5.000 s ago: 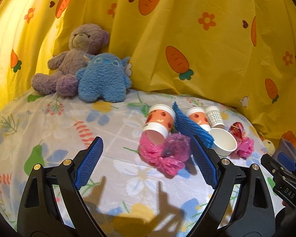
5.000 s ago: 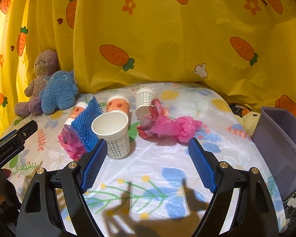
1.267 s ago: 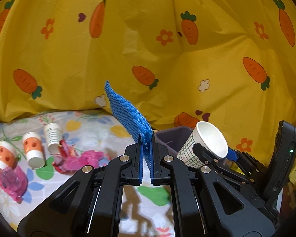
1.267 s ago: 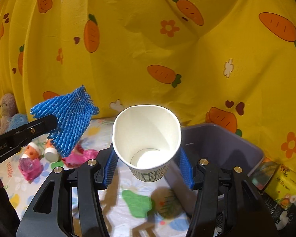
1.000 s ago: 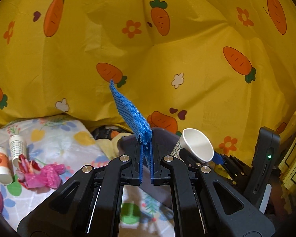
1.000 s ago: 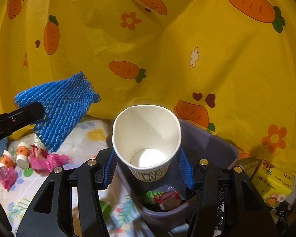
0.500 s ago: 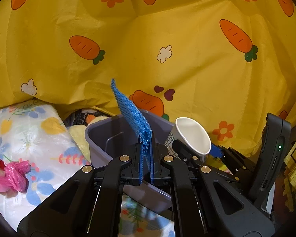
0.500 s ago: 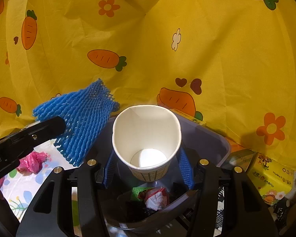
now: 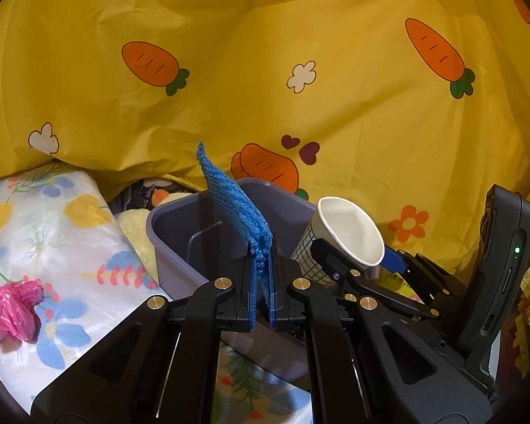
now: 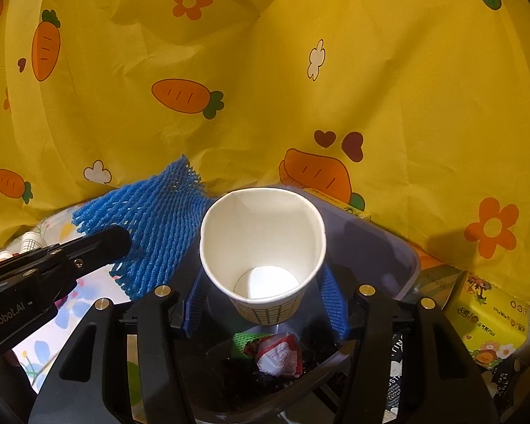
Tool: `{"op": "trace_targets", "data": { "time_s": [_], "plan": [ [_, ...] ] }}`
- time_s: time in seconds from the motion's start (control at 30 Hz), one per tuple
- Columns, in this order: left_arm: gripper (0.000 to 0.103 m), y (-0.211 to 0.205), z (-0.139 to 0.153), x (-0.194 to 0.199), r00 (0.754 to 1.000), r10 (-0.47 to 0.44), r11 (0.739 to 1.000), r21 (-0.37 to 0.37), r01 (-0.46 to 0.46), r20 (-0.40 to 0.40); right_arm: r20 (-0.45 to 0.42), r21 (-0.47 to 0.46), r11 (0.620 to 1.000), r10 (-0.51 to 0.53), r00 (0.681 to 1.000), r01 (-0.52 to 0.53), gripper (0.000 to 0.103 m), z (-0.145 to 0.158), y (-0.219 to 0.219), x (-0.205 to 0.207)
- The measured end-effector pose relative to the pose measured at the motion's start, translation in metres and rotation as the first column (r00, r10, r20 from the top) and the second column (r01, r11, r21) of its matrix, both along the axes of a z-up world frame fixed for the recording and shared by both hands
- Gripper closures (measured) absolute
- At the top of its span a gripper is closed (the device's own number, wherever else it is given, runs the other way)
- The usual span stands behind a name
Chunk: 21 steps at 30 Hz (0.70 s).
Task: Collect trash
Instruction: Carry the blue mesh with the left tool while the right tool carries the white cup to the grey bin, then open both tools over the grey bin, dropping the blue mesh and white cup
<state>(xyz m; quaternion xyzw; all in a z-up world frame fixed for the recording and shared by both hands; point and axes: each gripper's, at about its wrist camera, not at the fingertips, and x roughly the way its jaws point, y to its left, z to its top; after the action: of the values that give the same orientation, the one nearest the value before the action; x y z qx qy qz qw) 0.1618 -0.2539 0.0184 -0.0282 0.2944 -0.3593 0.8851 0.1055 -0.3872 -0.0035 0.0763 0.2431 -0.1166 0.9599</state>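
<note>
My left gripper (image 9: 261, 282) is shut on a blue foam net (image 9: 229, 198), which sticks up over the near-left part of a grey-purple bin (image 9: 180, 226). My right gripper (image 10: 265, 304) is shut on a white paper cup (image 10: 261, 233) with a green grid pattern, its mouth facing the camera. The cup hangs over the bin (image 10: 381, 247). In the right wrist view the foam net (image 10: 152, 219) is just left of the cup, held by the left gripper (image 10: 102, 247). In the left wrist view the cup (image 9: 346, 233) is at the bin's right side.
Wrappers and a green scrap (image 10: 275, 353) lie in the bin. A pink plastic bag (image 9: 14, 307) rests on the floral sheet (image 9: 53, 233) at left, with small cups (image 10: 28, 243) beyond. A yellow carrot-print curtain (image 9: 300, 70) hangs close behind. A yellow tissue pack (image 10: 487, 307) sits right of the bin.
Both grippers have swung right and down from over the floral sheet to over the bin, carrying the foam net and the cup. The bin now fills the lower view.
</note>
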Motion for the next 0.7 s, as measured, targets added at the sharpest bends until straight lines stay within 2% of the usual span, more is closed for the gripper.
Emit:
{"op": "trace_targets", "data": {
  "time_s": [0.47,0.53,0.57,0.63,0.7],
  "plan": [
    [0.099,-0.005,-0.007,0.001,1.0,-0.003,1.0,0.022,0.003,-0.01,0.0,-0.003,1.0,-0.005,1.0,0.005,0.045,0.0,-0.003,0.001],
    [0.099,-0.005,-0.007,0.0,1.0,-0.003,1.0,0.022,0.004,-0.01,-0.002,-0.005,1.0,-0.006,1.0,0.006,0.043,-0.001,-0.003,0.001],
    [0.096,-0.005,-0.008,0.001,1.0,-0.002,1.0,0.024,0.002,-0.011,-0.004,-0.005,1.0,-0.007,1.0,0.007,0.039,-0.001,-0.004,0.002],
    [0.072,-0.002,-0.009,0.003,1.0,0.017,0.999,0.031,-0.017,-0.014,-0.012,-0.007,1.0,-0.013,1.0,0.013,0.033,-0.002,-0.005,0.003],
    [0.038,0.005,-0.009,0.004,0.999,0.052,0.998,0.02,-0.052,-0.01,-0.018,-0.012,0.999,-0.032,0.999,0.032,0.031,-0.004,-0.008,0.003]
  ]
}}
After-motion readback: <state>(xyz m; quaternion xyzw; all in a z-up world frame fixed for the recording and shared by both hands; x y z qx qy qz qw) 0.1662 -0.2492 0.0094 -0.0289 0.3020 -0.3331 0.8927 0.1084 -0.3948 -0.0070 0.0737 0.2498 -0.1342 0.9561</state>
